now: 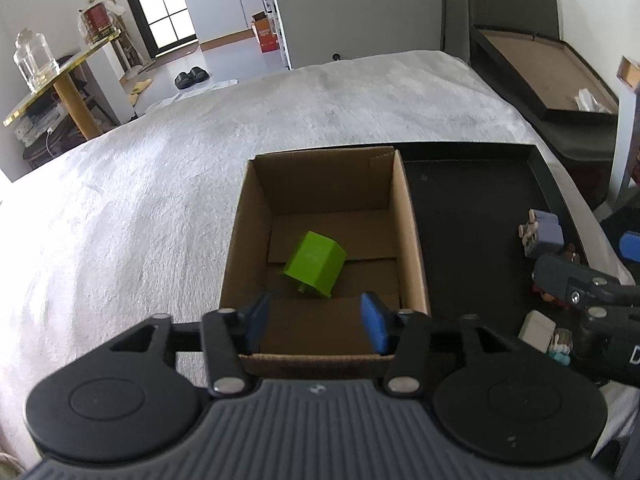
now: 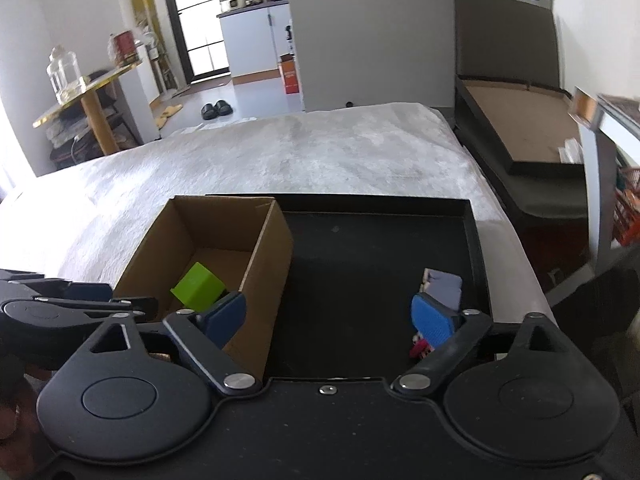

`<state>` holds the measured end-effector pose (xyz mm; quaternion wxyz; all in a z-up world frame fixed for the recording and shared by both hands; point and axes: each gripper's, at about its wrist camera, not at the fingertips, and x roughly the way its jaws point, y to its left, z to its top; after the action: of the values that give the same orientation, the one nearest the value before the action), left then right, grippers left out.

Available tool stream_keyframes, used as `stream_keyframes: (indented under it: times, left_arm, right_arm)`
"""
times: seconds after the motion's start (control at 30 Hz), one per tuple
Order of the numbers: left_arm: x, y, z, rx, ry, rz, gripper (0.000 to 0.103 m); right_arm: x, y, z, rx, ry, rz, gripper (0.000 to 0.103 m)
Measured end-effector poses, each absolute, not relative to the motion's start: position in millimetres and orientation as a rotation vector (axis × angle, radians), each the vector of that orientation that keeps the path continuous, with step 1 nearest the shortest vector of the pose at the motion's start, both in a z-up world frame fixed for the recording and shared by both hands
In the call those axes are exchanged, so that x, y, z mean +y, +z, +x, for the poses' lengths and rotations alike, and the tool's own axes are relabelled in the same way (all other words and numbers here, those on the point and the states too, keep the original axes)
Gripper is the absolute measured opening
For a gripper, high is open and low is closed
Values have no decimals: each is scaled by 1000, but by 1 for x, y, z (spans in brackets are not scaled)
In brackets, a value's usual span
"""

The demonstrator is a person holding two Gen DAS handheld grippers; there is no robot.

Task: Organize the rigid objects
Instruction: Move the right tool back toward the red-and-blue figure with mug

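This is a lived-in home, a small flat with one open room. A bed (image 2: 280, 148) with a pale fuzzy cover fills the middle. Beyond its far edge, black slippers (image 2: 216, 109) sit on the shiny floor by a dark-framed glass door (image 2: 200, 20). White kitchen cabinets (image 2: 256, 40) carry a cooker and bottles. A gold-edged side table (image 1: 60, 76) holds glass jars.

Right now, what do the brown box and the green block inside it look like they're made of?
Box: corrugated cardboard by the look, matte brown, with folded flaps showing on its floor. Green block: probably hard plastic, matte lime; its flat faces and crisp edges suggest a moulded or printed part, though which is unclear.
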<state>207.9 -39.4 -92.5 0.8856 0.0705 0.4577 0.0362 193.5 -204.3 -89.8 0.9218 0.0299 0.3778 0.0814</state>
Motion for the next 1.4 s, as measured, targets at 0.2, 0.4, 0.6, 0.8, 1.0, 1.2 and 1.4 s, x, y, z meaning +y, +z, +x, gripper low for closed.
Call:
stream_keyframes:
  times: [0.2, 0.4, 0.6, 0.8, 1.0, 1.2, 1.4]
  left_arm:
    - [-53, -92, 202, 942, 79, 190, 70]
    - [-65, -95, 199, 943, 77, 231, 72]
    - [-75, -100, 198, 949, 67, 265, 72]
    - [-90, -105, 198, 943, 54, 304, 72]
    - [-104, -115, 199, 947, 31, 346, 72]
    - [-117, -129, 202, 955, 17, 386, 70]
    - [-124, -140, 205, 959, 22, 421, 67]
  right_arm:
    - [-221, -100, 184, 787, 133, 115, 103]
    - [-234, -111, 177, 799, 103, 155, 103]
    - [-247, -122, 172, 807, 72, 192, 103]
    - [-257, -136, 168, 820, 62, 222, 94]
    - [-267, -156, 170, 844, 46, 256, 81]
    - [-274, -173, 171, 855, 34, 290, 77]
    - [-275, -184, 171, 882, 36, 280, 77]
